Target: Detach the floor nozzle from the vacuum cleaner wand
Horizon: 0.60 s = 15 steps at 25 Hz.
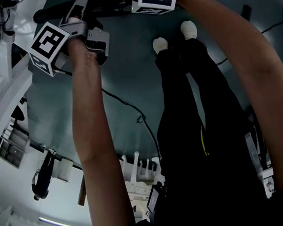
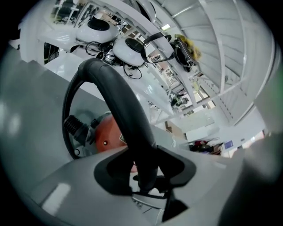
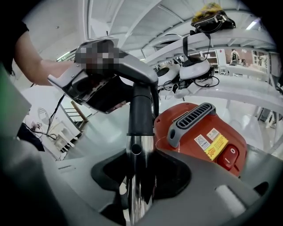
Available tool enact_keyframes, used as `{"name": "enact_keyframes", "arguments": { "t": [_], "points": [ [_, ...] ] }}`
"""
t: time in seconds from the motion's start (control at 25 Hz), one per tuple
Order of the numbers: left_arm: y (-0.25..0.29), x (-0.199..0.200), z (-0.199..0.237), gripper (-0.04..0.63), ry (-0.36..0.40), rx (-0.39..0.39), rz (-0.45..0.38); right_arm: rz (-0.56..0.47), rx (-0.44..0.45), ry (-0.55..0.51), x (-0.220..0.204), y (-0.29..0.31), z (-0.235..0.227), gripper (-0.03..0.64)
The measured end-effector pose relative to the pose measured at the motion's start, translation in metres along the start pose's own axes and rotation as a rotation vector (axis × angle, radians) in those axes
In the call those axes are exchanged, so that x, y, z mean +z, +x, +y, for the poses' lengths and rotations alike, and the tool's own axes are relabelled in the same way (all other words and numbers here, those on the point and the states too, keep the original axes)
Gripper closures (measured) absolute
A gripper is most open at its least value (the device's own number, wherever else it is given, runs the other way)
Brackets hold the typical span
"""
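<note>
The shiny chrome vacuum wand point(image 3: 140, 152) stands upright in the right gripper point(image 3: 139, 185), whose jaws clamp it while fairly wide apart, just beside the red canister vacuum body point(image 3: 201, 134). Above it, a black curved plastic handle tube point(image 2: 119, 101) runs through the left gripper point(image 2: 148, 176), which is likewise closed around it.

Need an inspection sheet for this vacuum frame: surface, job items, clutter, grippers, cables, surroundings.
Surface: dark teal floor, glossy.
Job's things: red vacuum cleaner body; chrome wand running up into black handle tube; floor nozzle in no view.
Clutter: nothing seen.
Grippers: left hand-held gripper shut on black handle tube; right hand-held gripper shut on chrome wand.
Cables: black cable trailing across the floor; corrugated hose at the vacuum body.
Surroundings: white racks; white headsets on them.
</note>
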<state>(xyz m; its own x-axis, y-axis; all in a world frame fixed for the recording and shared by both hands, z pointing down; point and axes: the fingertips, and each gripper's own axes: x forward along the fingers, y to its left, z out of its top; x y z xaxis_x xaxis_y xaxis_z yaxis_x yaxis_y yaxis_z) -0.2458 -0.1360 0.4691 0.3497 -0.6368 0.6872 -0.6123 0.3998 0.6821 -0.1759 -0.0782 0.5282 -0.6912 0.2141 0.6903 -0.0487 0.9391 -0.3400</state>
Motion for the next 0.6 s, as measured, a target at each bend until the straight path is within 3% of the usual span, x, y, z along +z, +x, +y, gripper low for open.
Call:
{"name": "enact_keyframes", "arguments": {
  "t": [0.2,0.4,0.6],
  "points": [
    [0.003,0.002,0.005,0.422,0.001,-0.001,0.003,-0.012,-0.018,-0.003,0.002,0.001,0.0,0.466],
    [-0.005,-0.001,-0.004,0.423,0.0,-0.022,-0.012,0.019,0.04,-0.032,0.0,-0.004,0.002,0.466],
    [-0.006,0.005,-0.01,0.403,0.093,-0.048,-0.072,0.032,0.04,-0.04,0.005,-0.005,0.0,0.466]
  ]
}}
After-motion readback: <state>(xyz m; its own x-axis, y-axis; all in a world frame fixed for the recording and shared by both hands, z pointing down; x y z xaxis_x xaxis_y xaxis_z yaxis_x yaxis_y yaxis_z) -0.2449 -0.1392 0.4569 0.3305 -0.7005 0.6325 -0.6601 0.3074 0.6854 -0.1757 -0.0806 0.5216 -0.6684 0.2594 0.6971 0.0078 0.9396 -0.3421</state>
